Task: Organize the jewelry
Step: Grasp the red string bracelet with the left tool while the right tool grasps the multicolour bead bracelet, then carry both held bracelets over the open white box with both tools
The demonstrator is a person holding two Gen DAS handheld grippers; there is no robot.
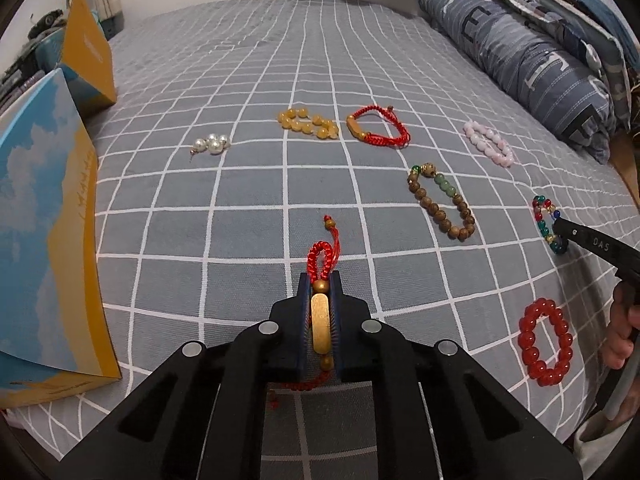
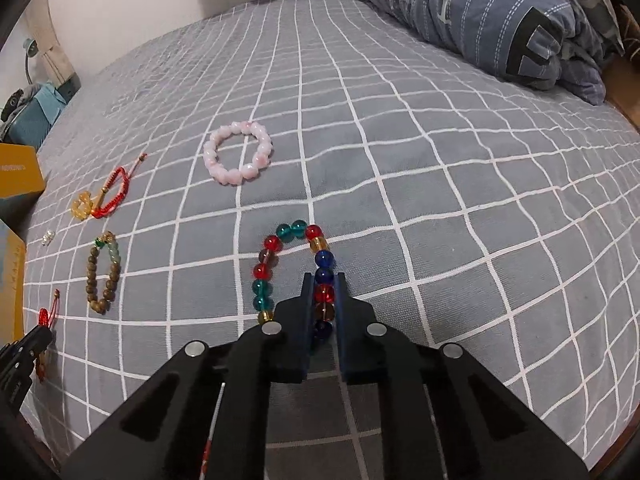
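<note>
Bed with grey, white-checked cover is filling both views; all jewelry is lying on it. Folded blue striped quilt is sitting along the far right edge. Blue-and-yellow printed box is standing at the left edge, a yellow box behind it.

Left gripper is pinching a red cord bracelet with its jaws pressed onto the gold bar; the braided loop and a tassel bead are sticking out past the fingertips, over the cover. Right gripper is closing on a multicolour glass bead bracelet, jaws tight on the red and blue beads of its right side, the rest of the loop lying forward and left on the cover.

Loose pieces, in left wrist view: red bead bracelet is lying near right, close to the person's right hand. Wooden bead bracelet with green beads is lying centre-right. Second red cord bracelet is lying farther back, just beside a yellow bead bracelet. Pink bead bracelet is lying to the right, well apart from both. Pearl cluster is lying alone at left
</note>
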